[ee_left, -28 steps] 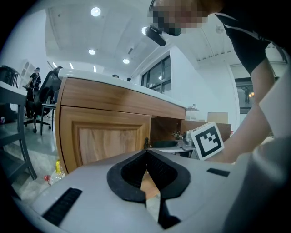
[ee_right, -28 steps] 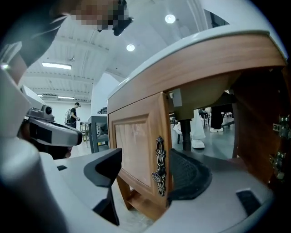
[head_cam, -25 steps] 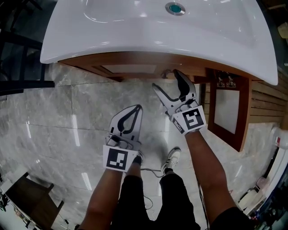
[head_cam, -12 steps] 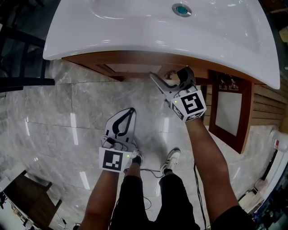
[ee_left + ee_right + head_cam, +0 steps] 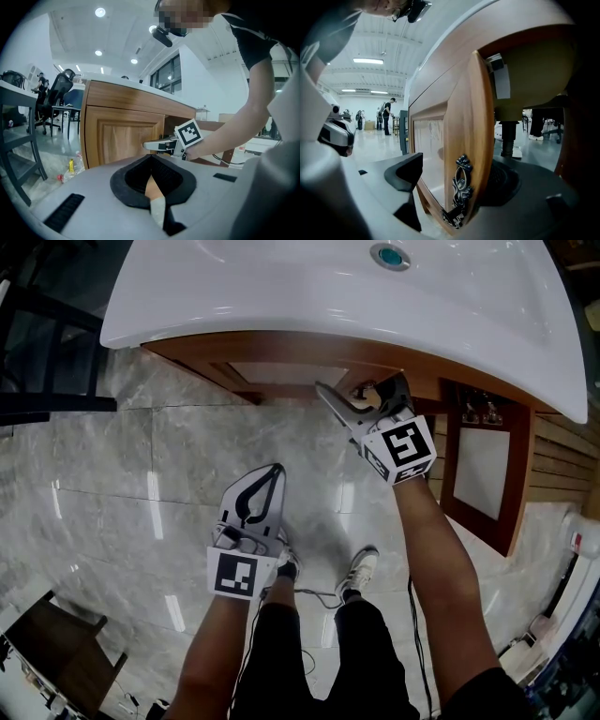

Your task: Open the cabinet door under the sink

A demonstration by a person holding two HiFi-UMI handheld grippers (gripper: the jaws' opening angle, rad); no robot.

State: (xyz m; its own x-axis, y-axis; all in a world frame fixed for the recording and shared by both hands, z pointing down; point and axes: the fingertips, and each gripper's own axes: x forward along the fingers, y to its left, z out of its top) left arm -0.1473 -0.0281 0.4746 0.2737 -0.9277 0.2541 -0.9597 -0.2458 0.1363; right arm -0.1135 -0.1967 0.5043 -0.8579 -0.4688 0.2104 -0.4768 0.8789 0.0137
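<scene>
The white sink (image 5: 281, 296) sits on a wooden cabinet. Its left door (image 5: 281, 371) stands slightly ajar; in the right gripper view the door's edge (image 5: 480, 140) and its dark ornate handle (image 5: 459, 187) lie between my right gripper's (image 5: 457, 176) wide-open jaws. The left pad (image 5: 405, 173) stands apart from the door face. From above, my right gripper (image 5: 361, 390) reaches under the sink rim at that edge. My left gripper (image 5: 270, 472) hangs shut and empty over the floor, pointing at the cabinet (image 5: 124, 136).
The cabinet's right door (image 5: 483, 465) stands swung open beside my right arm. A drain pipe (image 5: 506, 136) shows inside the cabinet. Marble floor (image 5: 141, 474) spreads to the left; dark furniture (image 5: 47, 643) stands at the lower left. My feet (image 5: 361, 568) are below the grippers.
My right gripper has moved forward to the cabinet, and its jaws now straddle the left door's edge. The left gripper has drawn back a little toward me.
</scene>
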